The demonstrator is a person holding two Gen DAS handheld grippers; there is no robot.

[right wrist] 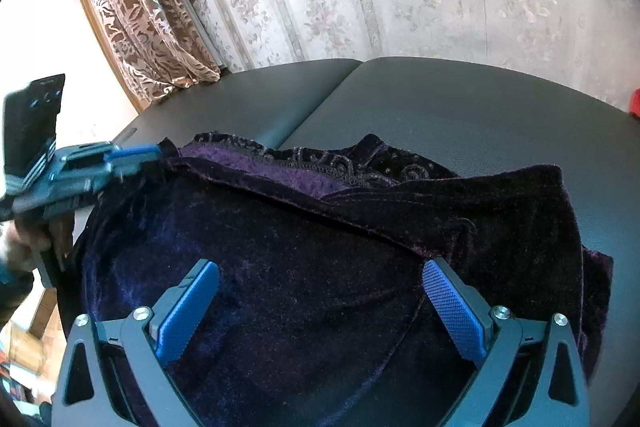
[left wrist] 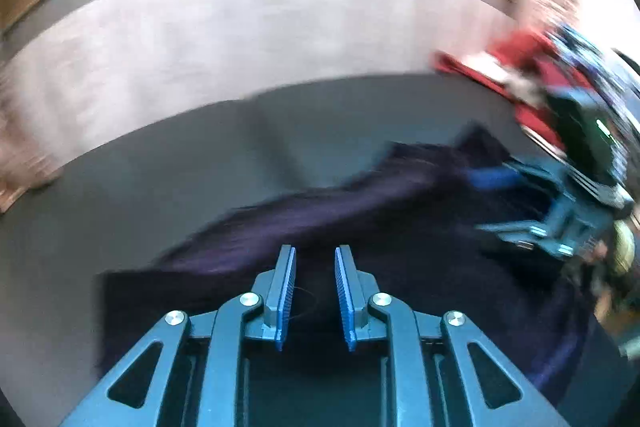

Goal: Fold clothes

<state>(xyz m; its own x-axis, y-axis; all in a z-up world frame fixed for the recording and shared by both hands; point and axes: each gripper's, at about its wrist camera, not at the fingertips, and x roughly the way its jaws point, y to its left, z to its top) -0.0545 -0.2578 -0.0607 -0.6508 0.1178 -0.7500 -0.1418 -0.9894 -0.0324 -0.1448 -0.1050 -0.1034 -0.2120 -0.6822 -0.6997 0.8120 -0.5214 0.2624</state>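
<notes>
A dark purple velvet garment (right wrist: 300, 247) with a beaded neckline lies spread on a grey padded table (right wrist: 440, 99). My right gripper (right wrist: 320, 267) hovers over its middle, jaws wide open with nothing held. At the garment's far left corner my left gripper (right wrist: 156, 153) pinches the edge, and the cloth rises to its blue tips. The left wrist view is blurred: the left gripper (left wrist: 315, 251) shows narrow jaws with the dark garment (left wrist: 320, 211) in and behind the gap. The right gripper (left wrist: 496, 203) appears at the right, over the cloth.
A seam divides the table top. A patterned curtain (right wrist: 132, 19) and a wallpapered wall stand behind it. Something red (right wrist: 634, 103) sits at the table's far right edge. A hand (right wrist: 36, 239) holds the left gripper beyond the table's left edge.
</notes>
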